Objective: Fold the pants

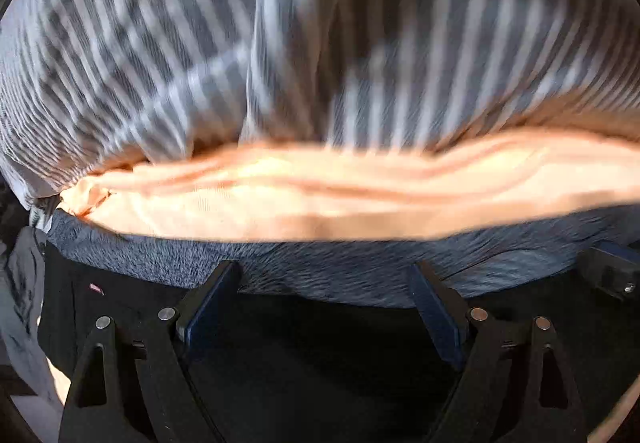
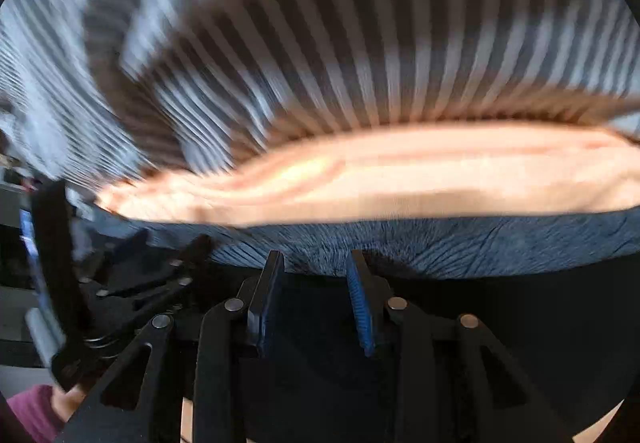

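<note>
- left gripper (image 1: pixel 324 283) had its jaws spread wide, nothing between them; the blue pads (image 1: pixel 208 307) sat at the near edge of the blue fabric but didn't pinch it.
- right gripper (image 2: pixel 316 271) had jaws partly apart, a clear gap between the ribbed blue pads (image 2: pixel 360 307); tips were right at the gathered blue edge, w/ creases fanning out from that spot. couldn't tell if any cloth was caught between them.
- pants (image 1: pixel 320 271) looked to be the blue-grey textured fabric, lying as a band straight ahead of both grippers, its near edge over a dark surface (image 1: pixel 320 363).
- just beyond the pants lay a peach/orange cloth (image 1: pixel 320 199), wrinkled, running across the whole view and touching the blue band.
- behind that rose a striped fabric (image 1: pixel 140 63), grey & white stripes, bulging up and filling the top half of both views; motion blur was heavy there.
- in the right wrist view the left gripper showed at far left, blurred, over dark cloth.
- in the left wrist view a bit of the right gripper poked in at the far right edge, near the blue band.
- small red tag (image 1: pixel 96 289) showed on the dark surface at lower left.
- a hand in a magenta sleeve (image 2: pixel 32 411) sat in the bottom left corner of the right wrist view.
</note>
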`<action>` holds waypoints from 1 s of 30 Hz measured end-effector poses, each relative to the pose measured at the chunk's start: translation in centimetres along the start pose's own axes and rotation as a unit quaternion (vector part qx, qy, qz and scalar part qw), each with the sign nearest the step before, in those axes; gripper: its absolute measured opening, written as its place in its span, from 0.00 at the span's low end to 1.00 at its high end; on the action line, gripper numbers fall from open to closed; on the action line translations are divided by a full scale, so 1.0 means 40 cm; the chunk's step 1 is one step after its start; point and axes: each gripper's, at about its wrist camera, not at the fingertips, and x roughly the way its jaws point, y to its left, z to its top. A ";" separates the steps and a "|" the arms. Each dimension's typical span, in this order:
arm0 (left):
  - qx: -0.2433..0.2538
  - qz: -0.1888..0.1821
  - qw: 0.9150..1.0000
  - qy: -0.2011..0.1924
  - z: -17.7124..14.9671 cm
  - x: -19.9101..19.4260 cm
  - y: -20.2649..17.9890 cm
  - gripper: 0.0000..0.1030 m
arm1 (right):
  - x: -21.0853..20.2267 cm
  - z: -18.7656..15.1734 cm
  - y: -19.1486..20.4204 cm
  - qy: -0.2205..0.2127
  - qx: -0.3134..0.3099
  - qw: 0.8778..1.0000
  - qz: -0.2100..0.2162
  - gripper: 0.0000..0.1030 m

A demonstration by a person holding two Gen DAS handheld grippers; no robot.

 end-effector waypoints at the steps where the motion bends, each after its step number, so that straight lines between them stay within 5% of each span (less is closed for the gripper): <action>1: -0.004 -0.006 1.000 -0.008 -0.007 0.012 0.012 0.85 | 0.000 -0.010 -0.010 -0.014 0.001 1.000 -0.002 0.25; 4: -0.029 0.006 1.000 -0.004 0.006 0.039 0.046 0.85 | -0.005 0.008 -0.041 -0.017 0.017 0.999 -0.021 0.06; 8: -0.065 -0.003 0.998 0.014 0.040 0.051 0.097 0.85 | -0.061 0.037 -0.065 -0.037 0.037 0.998 -0.045 0.11; 11: -0.045 -0.022 0.999 -0.009 0.022 -0.006 0.119 0.85 | -0.112 -0.002 -0.081 -0.038 0.037 0.997 -0.053 0.13; 15: -0.021 -0.016 1.000 -0.011 -0.060 -0.052 0.186 0.85 | -0.155 -0.087 -0.101 -0.026 0.048 0.997 -0.057 0.23; 19: -0.053 0.015 0.998 0.028 -0.135 -0.005 0.284 0.85 | -0.123 -0.153 -0.109 -0.003 0.042 0.997 -0.071 0.44; 21: -0.088 0.020 0.995 0.050 -0.157 0.046 0.342 0.90 | -0.104 -0.159 -0.119 -0.009 0.045 0.996 -0.077 0.45; 25: -0.086 0.036 0.995 0.018 -0.131 0.074 0.365 1.00 | -0.088 -0.151 -0.098 -0.017 0.039 0.997 -0.063 0.75; 30: -0.104 0.036 0.994 0.009 -0.078 0.049 0.411 1.00 | -0.081 -0.153 -0.065 -0.007 0.018 0.996 -0.090 0.76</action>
